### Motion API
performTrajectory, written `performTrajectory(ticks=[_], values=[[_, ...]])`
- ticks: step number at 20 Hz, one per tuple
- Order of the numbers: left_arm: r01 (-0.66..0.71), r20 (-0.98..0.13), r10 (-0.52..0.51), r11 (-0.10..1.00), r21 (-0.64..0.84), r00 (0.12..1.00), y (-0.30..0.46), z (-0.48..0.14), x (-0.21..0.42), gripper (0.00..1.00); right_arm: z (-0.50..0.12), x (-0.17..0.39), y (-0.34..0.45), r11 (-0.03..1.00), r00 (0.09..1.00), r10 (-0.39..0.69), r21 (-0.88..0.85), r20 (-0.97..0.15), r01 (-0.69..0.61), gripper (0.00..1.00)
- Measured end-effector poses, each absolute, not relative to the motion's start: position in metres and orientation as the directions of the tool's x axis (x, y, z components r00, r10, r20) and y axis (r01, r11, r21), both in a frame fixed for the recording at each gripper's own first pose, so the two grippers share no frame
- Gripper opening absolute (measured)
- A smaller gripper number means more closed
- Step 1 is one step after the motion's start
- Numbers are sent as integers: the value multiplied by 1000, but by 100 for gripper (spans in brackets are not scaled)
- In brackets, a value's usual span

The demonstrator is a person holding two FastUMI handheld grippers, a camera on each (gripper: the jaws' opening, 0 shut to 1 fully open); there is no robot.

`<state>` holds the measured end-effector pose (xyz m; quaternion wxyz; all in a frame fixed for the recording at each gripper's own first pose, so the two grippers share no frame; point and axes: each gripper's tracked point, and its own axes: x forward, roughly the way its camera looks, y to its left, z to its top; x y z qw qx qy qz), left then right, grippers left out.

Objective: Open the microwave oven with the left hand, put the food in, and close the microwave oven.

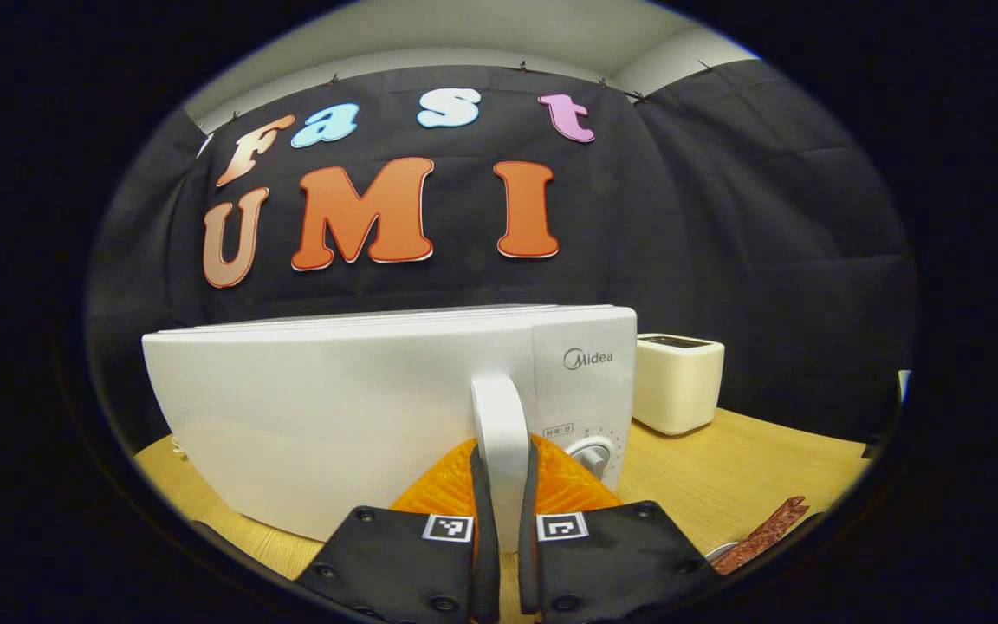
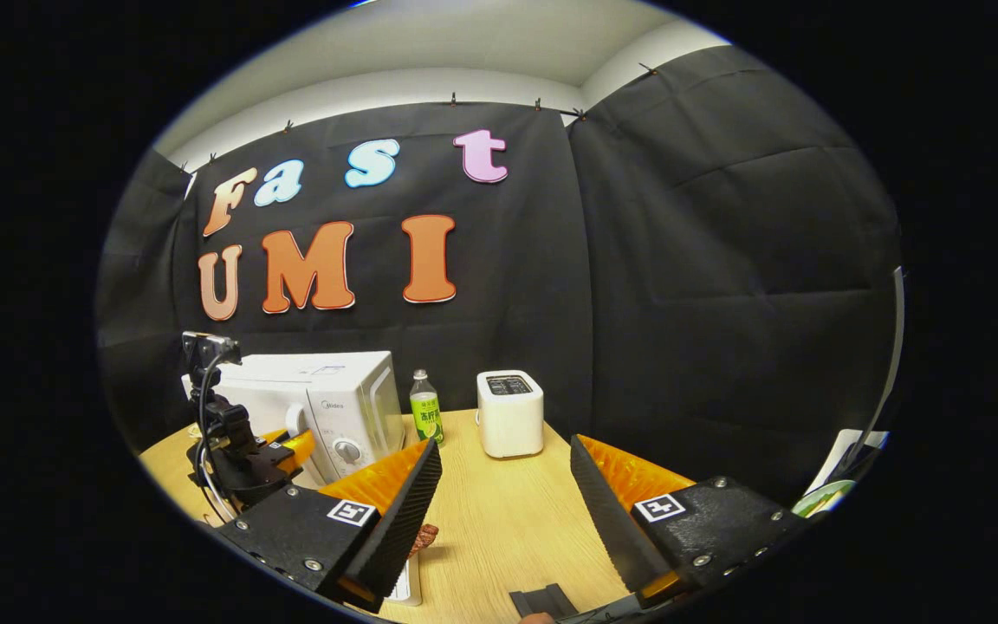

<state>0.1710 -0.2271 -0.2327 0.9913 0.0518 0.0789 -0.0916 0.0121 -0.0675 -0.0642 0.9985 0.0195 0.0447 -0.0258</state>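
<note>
Left gripper view: left gripper (image 1: 503, 529) at bottom centre, both fingers clamped on the white door handle (image 1: 500, 433) of the microwave oven (image 1: 360, 416), which spans the middle of the frame with its door closed. Control knob (image 1: 592, 452) just right of the handle. Cream toaster (image 1: 679, 381) to the right of the oven on the wooden table (image 1: 742, 468). Reddish strip of food (image 1: 763, 533) at lower right, lying on the table.

Right gripper view: right gripper (image 2: 503, 511) at the bottom, its 2 fingers spread wide apart with nothing between them. Microwave oven (image 2: 326, 399) at middle left, left gripper (image 2: 278, 446) at its handle. Green-labelled bottle (image 2: 425, 416) between oven and toaster (image 2: 509, 412). Bit of food (image 2: 424, 537) peeking beside the left-hand finger, low in the frame.
</note>
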Motion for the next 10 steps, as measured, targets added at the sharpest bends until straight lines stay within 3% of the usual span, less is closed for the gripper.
performTrajectory(ticks=[10], values=[[372, -164, -363, 928, 26, 917, -205, -216, 65, 12, -62, 0, -32, 998, 996, 17, 55, -88, -12, 93]])
